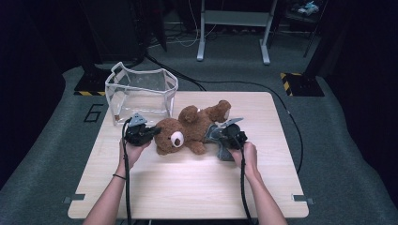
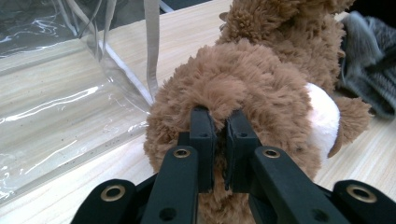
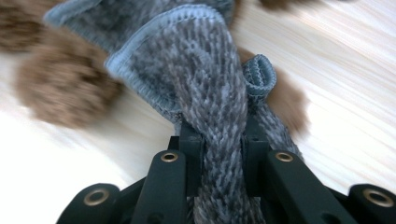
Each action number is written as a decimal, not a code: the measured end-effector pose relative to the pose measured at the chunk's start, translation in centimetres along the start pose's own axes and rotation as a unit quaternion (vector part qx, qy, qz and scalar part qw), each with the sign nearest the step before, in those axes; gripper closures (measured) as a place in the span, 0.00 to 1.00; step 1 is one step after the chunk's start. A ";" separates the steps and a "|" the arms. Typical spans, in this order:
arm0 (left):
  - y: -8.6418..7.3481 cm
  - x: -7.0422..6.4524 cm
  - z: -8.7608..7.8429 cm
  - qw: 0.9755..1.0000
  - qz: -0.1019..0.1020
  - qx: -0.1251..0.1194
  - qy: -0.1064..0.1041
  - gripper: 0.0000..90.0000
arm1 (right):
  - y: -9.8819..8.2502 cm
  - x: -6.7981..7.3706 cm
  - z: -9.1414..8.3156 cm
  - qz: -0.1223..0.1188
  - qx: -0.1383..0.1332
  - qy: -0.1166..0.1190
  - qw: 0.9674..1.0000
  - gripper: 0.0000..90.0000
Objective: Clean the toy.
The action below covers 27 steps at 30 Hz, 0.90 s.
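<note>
Plush teddy bear (image 1: 190,129): mid-brown fur, white muzzle. Knitted cloth garment (image 3: 210,70): grey flecked with darker grey, pale blue-grey stitched hem and loop. Soft plastic bag (image 1: 141,93): clear, with whitish trim. Wooden table (image 1: 187,187): light, fine straight grain. Left gripper (image 1: 141,133) and right gripper (image 1: 232,138): black, brass-coloured rivets, grey top plates.

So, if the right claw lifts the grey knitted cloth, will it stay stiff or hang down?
The grey knitted cloth will probably hang limp: it already bunches between the right claw jaws. It looks light and its rough knit seems unlikely to slip. It may drag the teddy bear it lies against.
</note>
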<state>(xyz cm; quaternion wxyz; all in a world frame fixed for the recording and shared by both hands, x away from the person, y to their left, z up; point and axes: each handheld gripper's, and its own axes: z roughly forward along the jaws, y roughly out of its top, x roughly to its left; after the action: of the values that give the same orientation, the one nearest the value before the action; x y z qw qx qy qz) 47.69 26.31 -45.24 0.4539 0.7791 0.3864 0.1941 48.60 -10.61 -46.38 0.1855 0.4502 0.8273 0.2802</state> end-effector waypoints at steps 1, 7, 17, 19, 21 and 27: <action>0.0 0.0 0.0 1.000 0.000 0.001 0.000 0.93 | -0.2 -0.5 -0.2 0.004 -0.001 -0.003 1.000 0.85; 0.1 0.0 0.0 1.000 0.004 0.001 0.000 0.93 | -0.2 -1.8 -2.1 0.013 -0.018 -0.023 0.999 0.84; 0.1 0.1 0.1 1.000 0.006 0.004 -0.001 0.93 | 3.9 1.0 -1.4 -0.056 -0.036 -0.037 0.997 0.84; 0.2 0.1 0.1 1.000 0.006 0.005 -0.002 0.93 | 4.0 0.5 -0.5 -0.058 -0.022 -0.041 0.997 0.84; 0.2 0.2 0.1 1.000 0.007 0.007 -0.003 0.93 | 3.8 -0.1 0.3 -0.046 -0.007 -0.043 0.998 0.85; 0.2 0.2 0.2 1.000 0.007 0.004 -0.005 0.93 | 3.2 -1.5 1.1 -0.013 0.017 -0.034 0.999 0.85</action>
<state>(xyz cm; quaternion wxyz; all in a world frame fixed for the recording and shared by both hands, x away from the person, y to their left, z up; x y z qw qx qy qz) 48.01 26.31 -45.15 0.4509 0.7847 0.3796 0.1918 52.02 -10.20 -45.14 0.2094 0.4517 0.8311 0.2477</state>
